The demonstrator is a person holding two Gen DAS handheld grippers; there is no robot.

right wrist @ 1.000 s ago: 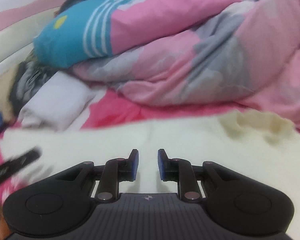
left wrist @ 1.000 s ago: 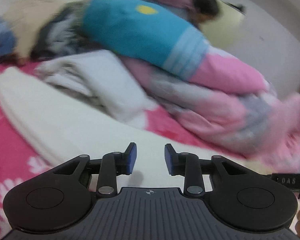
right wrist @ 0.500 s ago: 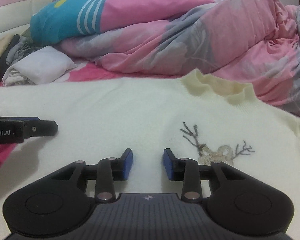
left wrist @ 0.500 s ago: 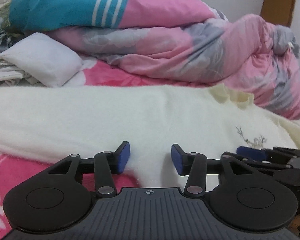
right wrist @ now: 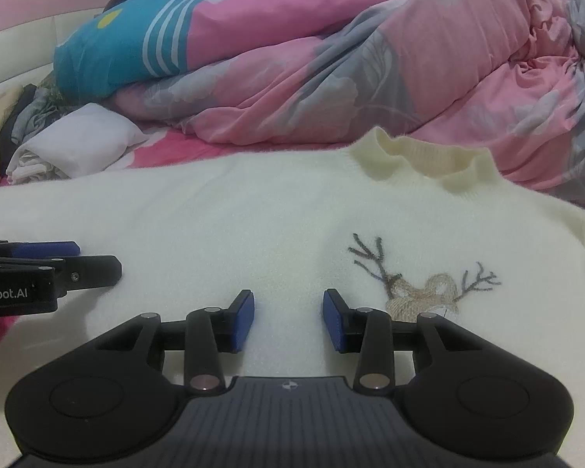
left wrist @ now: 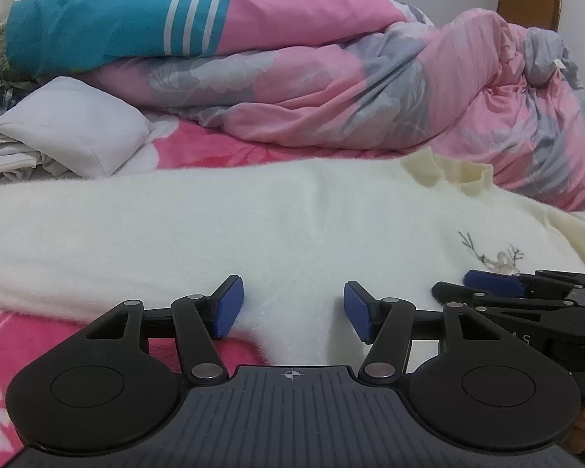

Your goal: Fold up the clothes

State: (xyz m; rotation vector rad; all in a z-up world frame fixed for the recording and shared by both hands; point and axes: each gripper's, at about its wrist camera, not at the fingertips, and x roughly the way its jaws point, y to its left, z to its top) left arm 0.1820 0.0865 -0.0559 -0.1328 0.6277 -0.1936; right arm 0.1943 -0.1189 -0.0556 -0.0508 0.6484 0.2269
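A cream sweater (right wrist: 253,226) with a stitched reindeer (right wrist: 421,292) lies spread front-up on the bed (left wrist: 214,152), its ribbed collar (right wrist: 425,160) toward the heaped pink and grey quilt (left wrist: 351,89). Both grippers sit low over the sweater's near edge, side by side. The left gripper (left wrist: 292,308) has its blue fingers (left wrist: 228,306) about half apart, having just opened wider, with only flat knit lying under the gap and nothing clamped. The right gripper (right wrist: 288,319), just left of the reindeer, has its fingers (right wrist: 243,321) parted somewhat less, likewise just opened and holding nothing. The step in hand looks like taking hold of the near hem with both grippers to begin a fold. To do it well, each pair of fingers should go down until one finger slips under the hem and the other stays on top, so the pinch catches both layers of the knit and not merely the fuzzy top layer. The left gripper sits right where the sweater's edge meets the pink sheet (left wrist: 4,355), so care is needed not to pinch the sheet along with it. The two grips would do better set farther apart, since held so close together the cloth between and beyond them will sag and crease as it is lifted. A folded white garment (left wrist: 70,128) lies well clear at the far left.
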